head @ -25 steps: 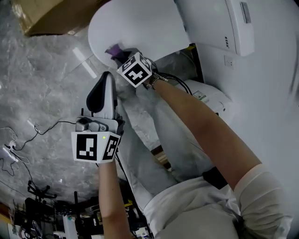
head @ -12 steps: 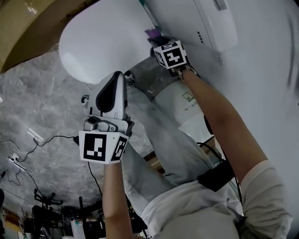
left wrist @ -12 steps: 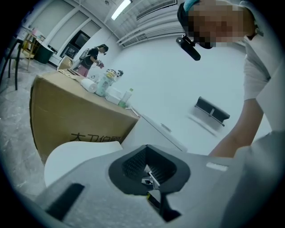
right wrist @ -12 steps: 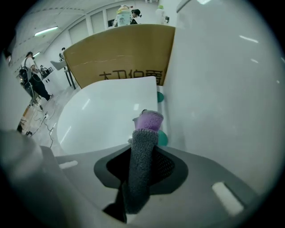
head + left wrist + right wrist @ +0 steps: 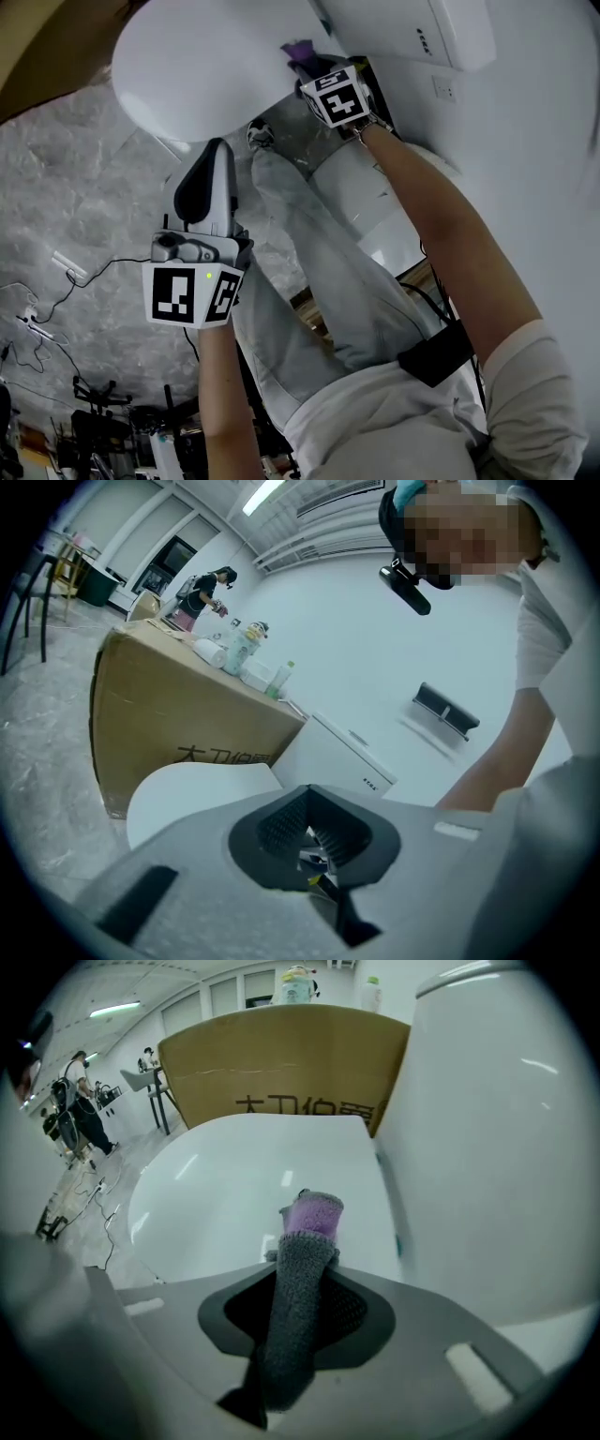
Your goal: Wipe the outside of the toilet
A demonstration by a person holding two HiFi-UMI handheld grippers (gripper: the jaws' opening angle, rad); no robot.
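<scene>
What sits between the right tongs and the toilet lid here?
A grey cloth with a purple tip, clamped in the right tongs and pointing at the white toilet lid; the right gripper view shows it.

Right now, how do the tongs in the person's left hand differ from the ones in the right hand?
The right tongs are shut on a grey and purple cloth; the left tongs are shut on nothing. The right tongs reach the white oval toilet lid, cloth tip over it; the left tongs hang lower, apart from that lid, above the grey marbled floor. Both have black ribbed pads.
</scene>
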